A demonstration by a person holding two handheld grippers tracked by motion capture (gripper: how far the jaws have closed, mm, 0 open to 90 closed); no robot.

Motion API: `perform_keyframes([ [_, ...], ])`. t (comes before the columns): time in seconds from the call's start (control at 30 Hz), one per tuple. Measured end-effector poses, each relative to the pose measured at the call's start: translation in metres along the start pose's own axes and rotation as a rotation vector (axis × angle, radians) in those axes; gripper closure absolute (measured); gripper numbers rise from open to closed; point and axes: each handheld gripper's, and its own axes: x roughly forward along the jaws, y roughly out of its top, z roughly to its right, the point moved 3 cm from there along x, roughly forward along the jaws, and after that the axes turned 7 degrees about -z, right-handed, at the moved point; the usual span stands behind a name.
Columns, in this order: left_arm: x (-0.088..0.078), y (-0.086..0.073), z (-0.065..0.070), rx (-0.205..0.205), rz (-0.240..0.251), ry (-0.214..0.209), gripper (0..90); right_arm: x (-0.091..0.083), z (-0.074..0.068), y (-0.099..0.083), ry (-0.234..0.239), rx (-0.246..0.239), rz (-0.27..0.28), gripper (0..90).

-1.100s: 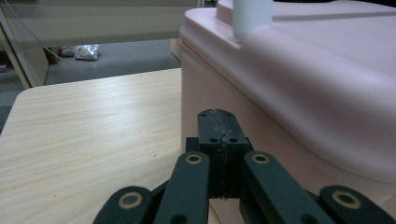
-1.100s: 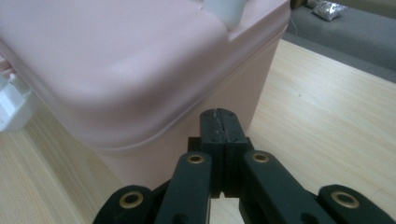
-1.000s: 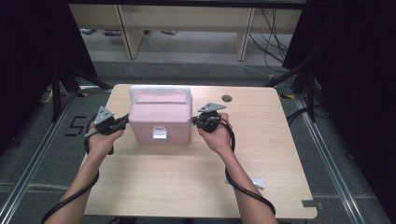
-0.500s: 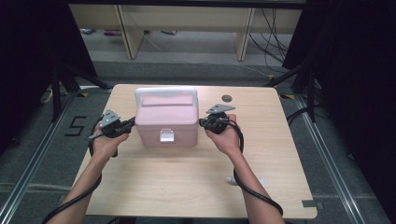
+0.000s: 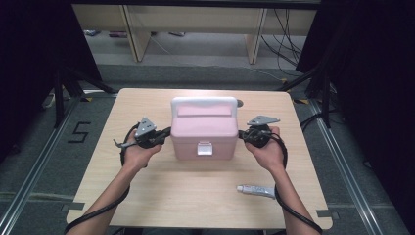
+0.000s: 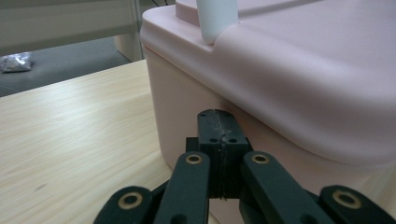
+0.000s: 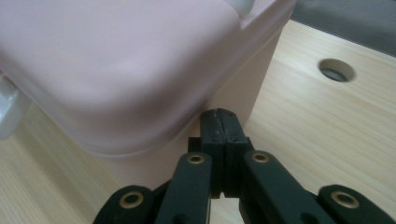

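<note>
A pink lidded box (image 5: 204, 128) with a white handle (image 5: 204, 102) and a white front latch (image 5: 204, 148) stands mid-table. My left gripper (image 5: 166, 133) is shut, its tip against the box's left wall under the lid rim. My right gripper (image 5: 241, 133) is shut too, its tip against the right wall. In the left gripper view the closed jaws (image 6: 219, 119) meet the pink box (image 6: 289, 70) below the handle (image 6: 215, 18). In the right gripper view the closed jaws (image 7: 219, 116) sit under the rim of the box (image 7: 116, 60).
A white tube (image 5: 256, 190) lies on the wooden table (image 5: 186, 196) near the front right, beside my right forearm. A round cable hole (image 5: 240, 103) is behind the box. Dark stands and shelving legs ring the table.
The box and both grippers have shifted to the right and a little nearer across the table, the grippers staying at its two sides. The tube at the front right shows more fully.
</note>
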Motion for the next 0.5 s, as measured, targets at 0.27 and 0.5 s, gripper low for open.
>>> perform_keyframes([
  [0.27, 0.022, 0.012, 0.03, 0.042, -0.018, -0.052, 89.7, -0.022, 0.028, -0.018, -0.058, 0.019, 0.002, 90.0],
  [0.5, 0.036, 0.019, 0.052, 0.07, -0.031, -0.088, 89.7, -0.037, 0.04, -0.032, -0.066, 0.055, 0.0, 90.0],
])
